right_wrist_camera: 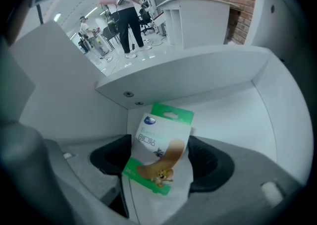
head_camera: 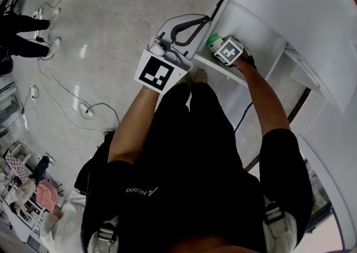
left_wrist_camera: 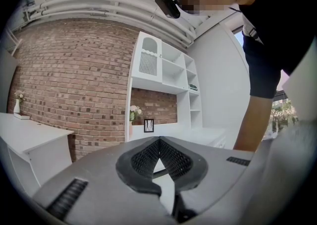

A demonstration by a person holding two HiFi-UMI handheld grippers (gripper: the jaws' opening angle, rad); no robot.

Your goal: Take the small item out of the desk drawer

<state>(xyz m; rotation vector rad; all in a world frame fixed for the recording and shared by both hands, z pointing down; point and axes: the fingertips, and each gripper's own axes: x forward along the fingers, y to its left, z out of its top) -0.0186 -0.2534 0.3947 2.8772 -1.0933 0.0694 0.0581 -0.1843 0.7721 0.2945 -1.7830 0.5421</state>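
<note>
A small green-and-white pack of plasters (right_wrist_camera: 163, 125) stands tilted inside the open white desk drawer (right_wrist_camera: 233, 115). My right gripper (right_wrist_camera: 159, 157) reaches into the drawer with its jaws wide, and the pack sits between the dark pads (right_wrist_camera: 210, 162), its edges close to them. The head view shows the same gripper (head_camera: 220, 45) at the drawer (head_camera: 254, 32), with the green pack (head_camera: 212, 40) just at its tip. My left gripper (head_camera: 187, 28) hangs in front of the drawer, jaw tips together, holding nothing. In the left gripper view its fingertips (left_wrist_camera: 159, 142) meet.
The white desk top (head_camera: 301, 1) overhangs the drawer at the right. Cables (head_camera: 61, 98) trail over the glossy floor at the left, near a standing person's legs (head_camera: 28, 29). A brick wall and a white shelf unit (left_wrist_camera: 163, 75) lie beyond the left gripper.
</note>
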